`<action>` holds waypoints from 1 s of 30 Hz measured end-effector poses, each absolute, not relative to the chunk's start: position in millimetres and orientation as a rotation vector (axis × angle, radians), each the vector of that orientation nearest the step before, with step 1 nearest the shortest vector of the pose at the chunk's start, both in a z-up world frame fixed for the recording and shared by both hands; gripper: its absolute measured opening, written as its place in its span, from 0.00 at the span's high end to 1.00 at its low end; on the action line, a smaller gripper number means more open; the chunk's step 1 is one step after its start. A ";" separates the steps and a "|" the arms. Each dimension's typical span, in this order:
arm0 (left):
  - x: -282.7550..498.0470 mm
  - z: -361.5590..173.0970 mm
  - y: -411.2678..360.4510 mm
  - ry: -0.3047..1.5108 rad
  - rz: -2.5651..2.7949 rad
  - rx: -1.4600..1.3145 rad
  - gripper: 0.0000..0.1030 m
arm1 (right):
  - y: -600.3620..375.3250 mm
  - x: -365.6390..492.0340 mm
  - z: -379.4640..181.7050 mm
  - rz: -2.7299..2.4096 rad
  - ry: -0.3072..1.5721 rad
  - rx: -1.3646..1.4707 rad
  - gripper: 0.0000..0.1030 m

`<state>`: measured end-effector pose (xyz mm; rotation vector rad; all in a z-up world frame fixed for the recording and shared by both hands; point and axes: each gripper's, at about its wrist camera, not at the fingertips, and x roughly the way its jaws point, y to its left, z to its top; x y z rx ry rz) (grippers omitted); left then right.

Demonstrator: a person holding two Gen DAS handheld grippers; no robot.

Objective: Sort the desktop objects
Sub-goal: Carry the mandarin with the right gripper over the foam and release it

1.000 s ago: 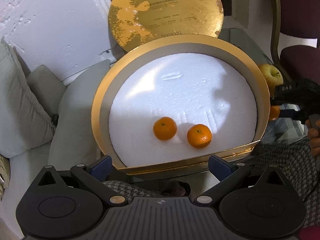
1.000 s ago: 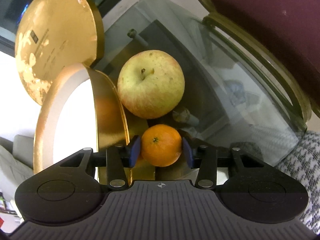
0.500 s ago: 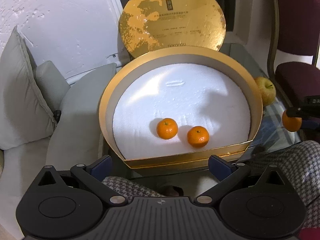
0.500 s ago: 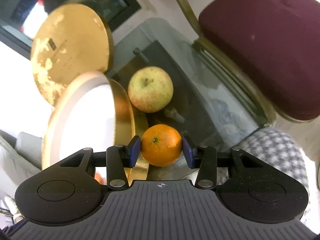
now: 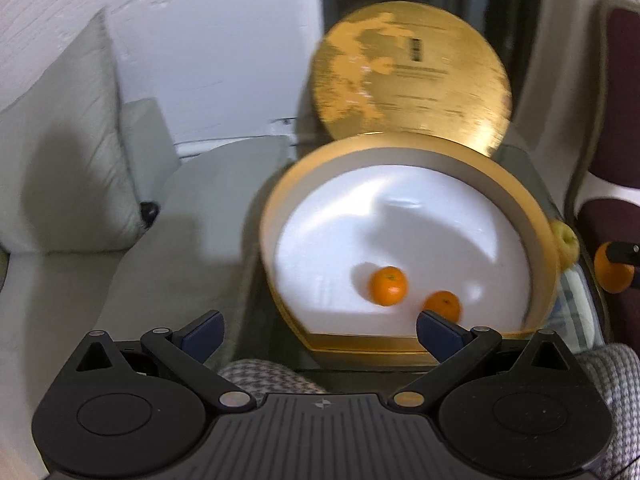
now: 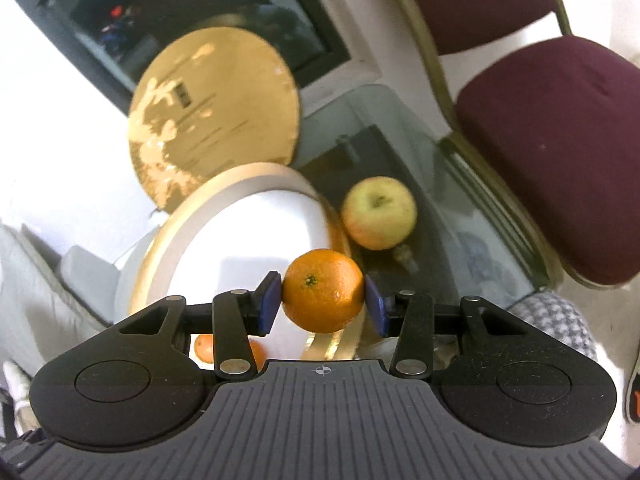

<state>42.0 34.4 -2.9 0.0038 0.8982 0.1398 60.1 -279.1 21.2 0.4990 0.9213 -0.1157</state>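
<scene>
Three oranges and one apple (image 6: 378, 218) show around the round gold box (image 5: 544, 240). Two oranges (image 5: 388, 285) (image 5: 443, 305) lie inside the box on its white liner. The third orange (image 6: 323, 290) is clenched in the right gripper (image 6: 323, 300), tilted downward above the box's rim, apple just beyond on the glass worktop (image 6: 472, 208). The left gripper (image 5: 320, 330) tilts downward near the box, jaws released and empty.

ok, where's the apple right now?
In the right wrist view the apple sits on the glass table, just right of the round gold box, beyond the orange gripped in the right tongs.
</scene>
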 end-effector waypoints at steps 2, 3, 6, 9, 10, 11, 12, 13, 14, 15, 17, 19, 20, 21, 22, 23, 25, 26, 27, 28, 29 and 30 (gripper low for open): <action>43.5 -4.9 45.8 0.903 0.168 -0.017 0.01 | -267.6 65.6 20.6 -0.099 0.931 0.481 0.55; 44.1 -6.2 51.6 0.906 0.182 -0.027 0.01 | -261.4 69.0 19.8 -0.091 0.936 0.472 0.55; 46.1 -9.9 68.0 0.914 0.217 -0.059 0.01 | -242.6 79.0 17.9 -0.066 0.950 0.447 0.55; 48.1 -14.0 83.8 0.923 0.250 -0.091 0.01 | -224.7 88.7 15.5 -0.042 0.964 0.424 0.55; 49.1 -16.0 89.7 0.926 0.261 -0.102 0.01 | -219.1 93.0 14.0 -0.036 0.969 0.412 0.55; 50.0 -18.0 94.7 0.930 0.269 -0.110 0.01 | -213.6 97.5 12.3 -0.030 0.974 0.401 0.55; 50.6 -19.9 99.5 0.934 0.278 -0.117 0.01 | -208.3 102.1 10.5 -0.024 0.979 0.391 0.55; 51.6 -22.3 105.2 0.940 0.288 -0.127 0.01 | -203.9 106.8 8.1 -0.021 0.984 0.383 0.55; 52.4 -24.7 109.9 0.947 0.298 -0.136 0.01 | -198.8 111.7 5.3 -0.019 0.991 0.374 0.55; 53.2 -27.1 114.4 0.953 0.307 -0.144 0.01 | -193.4 117.2 1.8 -0.017 0.999 0.363 0.55; 54.8 -31.5 122.9 0.963 0.322 -0.161 0.01 | -186.2 126.6 -5.4 -0.015 1.012 0.344 0.55; 56.5 -35.7 130.7 0.974 0.334 -0.176 0.01 | -178.5 136.0 -13.8 -0.016 1.028 0.328 0.55; 56.9 -37.5 133.5 0.979 0.339 -0.182 0.01 | -175.5 140.3 -18.2 -0.016 1.036 0.321 0.55; 56.8 -39.3 136.0 0.984 0.344 -0.187 0.01 | -172.1 144.8 -22.8 -0.018 1.046 0.310 0.55; 57.0 -42.1 139.4 0.990 0.350 -0.194 0.01 | -168.8 149.3 -27.3 -0.020 1.056 0.300 0.55; 57.6 -44.6 142.4 0.997 0.355 -0.200 0.01 | -165.5 153.8 -32.0 -0.022 1.067 0.289 0.55; 58.1 -49.6 147.5 1.009 0.364 -0.211 0.01 | -160.4 162.0 -42.7 -0.028 1.091 0.269 0.55; 58.2 -52.0 149.6 1.016 0.368 -0.216 0.01 | -157.6 165.9 -48.2 -0.033 1.103 0.262 0.55; 58.0 -54.2 151.6 1.022 0.372 -0.220 0.01 | -155.6 168.5 -52.0 -0.037 1.111 0.255 0.55; 58.1 -56.5 153.7 1.027 0.374 -0.224 0.01 | -153.2 171.7 -57.3 -0.041 1.120 0.247 0.55; 58.4 -58.9 155.8 1.033 0.377 -0.229 0.01 | -151.1 174.3 -61.8 -0.046 1.129 0.240 0.55; 58.5 -60.6 157.6 1.038 0.377 -0.233 0.01 | -149.0 176.8 -66.1 -0.049 1.139 0.234 0.55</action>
